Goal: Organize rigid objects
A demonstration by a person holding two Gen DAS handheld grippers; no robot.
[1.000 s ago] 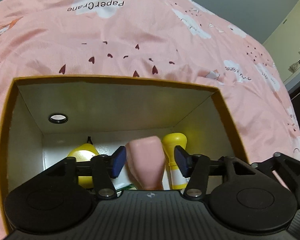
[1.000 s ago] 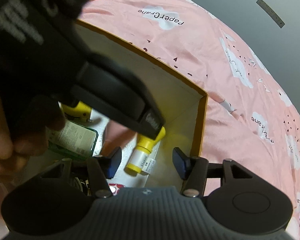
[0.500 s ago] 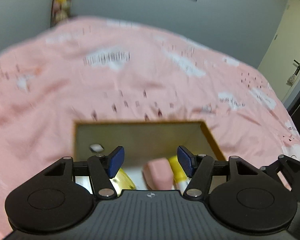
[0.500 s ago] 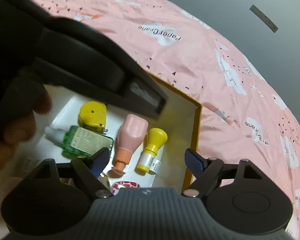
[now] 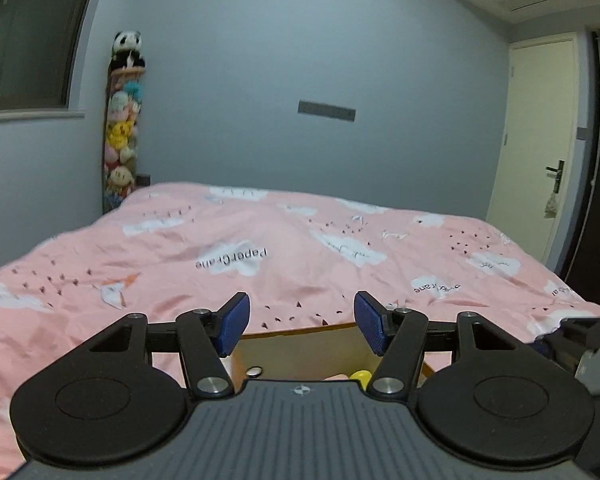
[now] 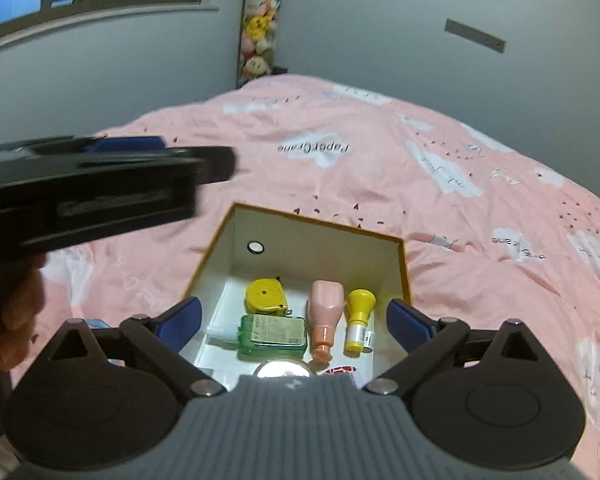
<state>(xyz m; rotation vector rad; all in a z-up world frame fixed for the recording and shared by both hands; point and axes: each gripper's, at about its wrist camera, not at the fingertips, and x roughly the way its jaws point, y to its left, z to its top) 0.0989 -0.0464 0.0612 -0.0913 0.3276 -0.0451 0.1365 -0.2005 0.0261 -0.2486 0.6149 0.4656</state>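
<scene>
An open cardboard box (image 6: 405, 276) with white inner walls sits on the pink bedspread (image 6: 340, 168). Inside it lie a yellow tape measure (image 6: 265, 295), a green bottle (image 6: 271, 336), a pink bottle (image 6: 325, 312) and a small yellow-capped bottle (image 6: 359, 320). My right gripper (image 6: 294, 320) hovers above the box, its jaws opening wide with nothing between them. My left gripper (image 5: 298, 322) is raised above the box's far rim (image 5: 300, 330), open and empty. The left gripper (image 6: 100, 188), held by a hand (image 6: 12, 320), shows at the left of the right wrist view.
A shiny round thing (image 6: 282, 369) and a red-patterned item (image 6: 340, 370) lie at the box's near end. A column of plush toys (image 5: 124, 128) stands in the far corner. A window (image 5: 24, 32) is at left, a door (image 5: 536, 152) at right.
Both grippers rose out of the box and tilted up. The left one let go of the pink bottle, which now lies in the box. The right jaws spread much wider.
</scene>
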